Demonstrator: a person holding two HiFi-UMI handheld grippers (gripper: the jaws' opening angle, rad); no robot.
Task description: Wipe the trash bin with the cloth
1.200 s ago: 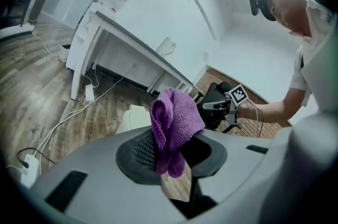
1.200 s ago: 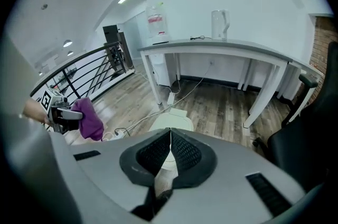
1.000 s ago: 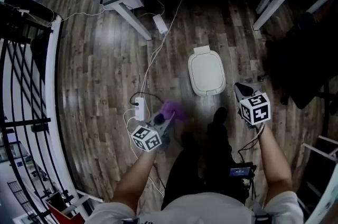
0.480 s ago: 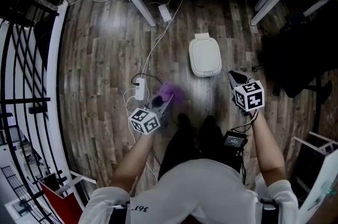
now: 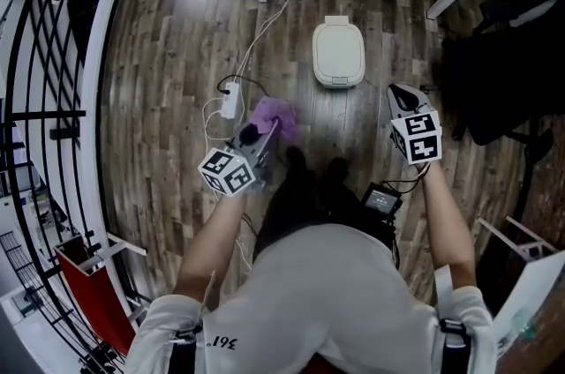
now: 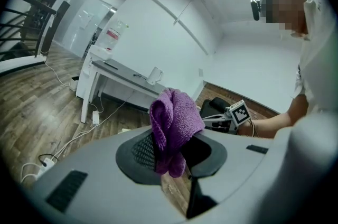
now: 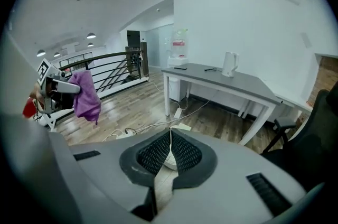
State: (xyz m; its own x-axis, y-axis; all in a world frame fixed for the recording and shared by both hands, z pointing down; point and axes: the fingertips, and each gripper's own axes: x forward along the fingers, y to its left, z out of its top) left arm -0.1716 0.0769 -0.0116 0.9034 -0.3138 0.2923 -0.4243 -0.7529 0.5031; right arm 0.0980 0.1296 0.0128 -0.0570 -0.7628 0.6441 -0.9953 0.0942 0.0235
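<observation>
**Lifting away from the bin, cloth still clamped**

Carrying both grippers higher than a second ago and looking down from higher too. Showing the trash bin [image 5: 338, 55] smaller and nearer the top of the head view, and far more of the person's torso [image 5: 327, 293] along its bottom edge. Still pinching the purple cloth [image 6: 174, 120] between the fingers of the left gripper [image 6: 169, 150], with the jaws standing slightly apart round the bunched fabric. Letting most of that fabric bulge above and beyond the fingertips. Still pressing the fingers of the right gripper [image 7: 170, 150] flat together on nothing. Leaving the bin closed on the wooden floor [image 5: 168, 99], ahead of both pairs of fingertips and between them, somewhat nearer the right pair and touching neither. Holding the left fingertips near the white power strip [image 5: 229, 101], as the head view shows it.

Losing a good deal to framing. Cutting the grey desk [image 7: 222, 80] down to a dark sliver at the top of the head view. Hiding the bin's walls beneath its pale lid from above. Covering most of the bin behind the closed right fingers in the right gripper view, leaving only a pale patch showing just under them. Masking the floor straight ahead of the left fingers with cloth and gripper body, making the bin hard to pick out in the left gripper view.
</observation>
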